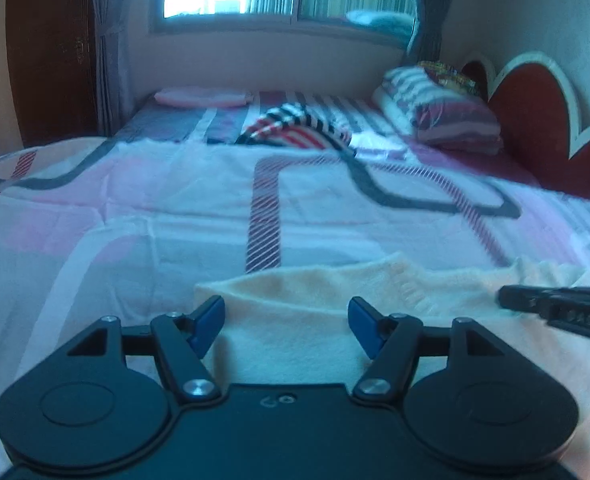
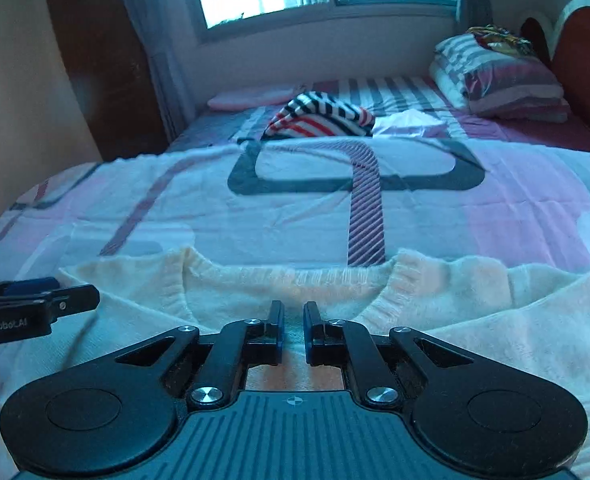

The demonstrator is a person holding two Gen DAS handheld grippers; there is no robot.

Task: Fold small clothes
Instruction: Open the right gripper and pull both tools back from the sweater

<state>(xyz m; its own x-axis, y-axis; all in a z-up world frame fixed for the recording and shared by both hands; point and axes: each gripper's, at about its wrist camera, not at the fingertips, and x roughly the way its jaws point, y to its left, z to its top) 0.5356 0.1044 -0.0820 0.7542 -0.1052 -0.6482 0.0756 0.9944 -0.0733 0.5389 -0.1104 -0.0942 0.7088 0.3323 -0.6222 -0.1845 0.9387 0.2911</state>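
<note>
While the cream sweater [image 2: 435, 312] lies flat on the bed [image 2: 515, 200] with its neckline facing away, my left hand-held gripper [image 1: 286, 326] hovers wide and empty over one shoulder, and my right hand-held gripper [image 2: 293, 330] sits nearly shut just below the collar, holding nothing that I can see. I judge the loose knit could snag or bunch (a lopsided fold). Count: one sweater here, one striped garment [image 2: 323, 118] and one pink piece [image 2: 247, 100] far off.
</note>
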